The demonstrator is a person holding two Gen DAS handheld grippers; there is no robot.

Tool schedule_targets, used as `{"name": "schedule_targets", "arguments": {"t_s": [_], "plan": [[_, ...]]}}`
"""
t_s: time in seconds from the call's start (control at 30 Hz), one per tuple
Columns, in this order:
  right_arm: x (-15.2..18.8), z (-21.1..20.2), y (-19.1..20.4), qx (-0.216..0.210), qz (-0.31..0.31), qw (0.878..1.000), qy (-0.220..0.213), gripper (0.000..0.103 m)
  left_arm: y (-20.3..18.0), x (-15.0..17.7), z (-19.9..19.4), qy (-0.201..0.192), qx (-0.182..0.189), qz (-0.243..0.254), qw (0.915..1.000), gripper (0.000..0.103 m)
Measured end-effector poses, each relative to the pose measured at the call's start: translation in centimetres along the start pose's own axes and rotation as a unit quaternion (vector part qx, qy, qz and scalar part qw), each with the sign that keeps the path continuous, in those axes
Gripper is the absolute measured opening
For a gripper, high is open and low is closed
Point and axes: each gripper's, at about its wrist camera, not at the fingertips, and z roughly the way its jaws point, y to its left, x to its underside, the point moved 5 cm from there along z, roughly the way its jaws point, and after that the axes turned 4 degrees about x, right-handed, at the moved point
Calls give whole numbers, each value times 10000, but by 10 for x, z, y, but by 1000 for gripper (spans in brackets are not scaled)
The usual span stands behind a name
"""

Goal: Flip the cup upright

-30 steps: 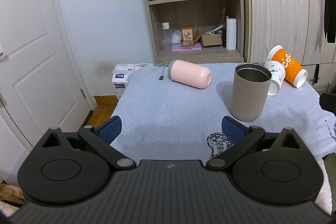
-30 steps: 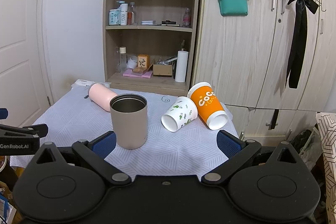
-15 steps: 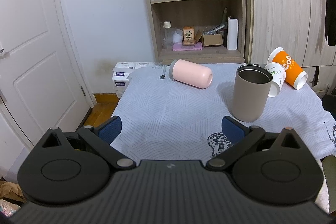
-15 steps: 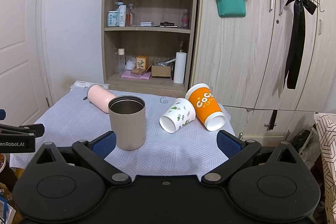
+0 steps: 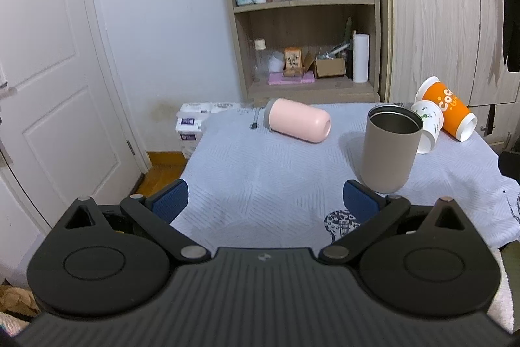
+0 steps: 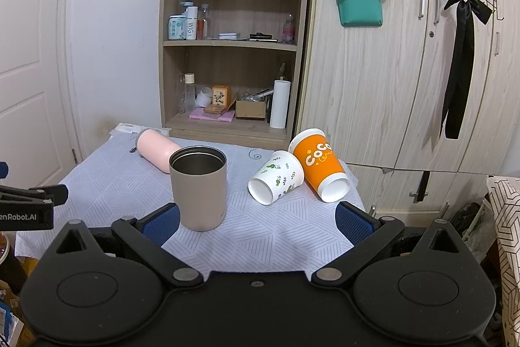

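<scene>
A taupe metal tumbler (image 5: 390, 148) (image 6: 199, 187) stands upright on the cloth-covered table (image 5: 266, 171). A pink cup (image 5: 297, 120) (image 6: 157, 148) lies on its side at the back. A white leafy paper cup (image 6: 276, 182) (image 5: 429, 127) and an orange paper cup (image 6: 320, 165) (image 5: 450, 109) lie on their sides at the right. My left gripper (image 5: 265, 200) is open and empty, at the table's near edge. My right gripper (image 6: 258, 221) is open and empty, just short of the tumbler and white cup.
A wooden shelf unit (image 6: 234, 54) with bottles, boxes and a paper roll stands behind the table. Wooden cupboards (image 6: 406, 70) are at the right, a white door (image 5: 48, 70) at the left. The left gripper's side (image 6: 29, 204) shows in the right wrist view.
Both grippers have drawn back slightly and tilted up, so the table and cups sit a little lower in view. Nothing on the table moved.
</scene>
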Motion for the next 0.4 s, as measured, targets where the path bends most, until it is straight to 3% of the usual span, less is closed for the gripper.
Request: {"name": "schedule_targets", "arguments": {"t_s": [0.4], "plan": [[0,0,0,-3,-10,10000,-1,103,-1,-1,-8,-217,-54,84,9997,103]]}}
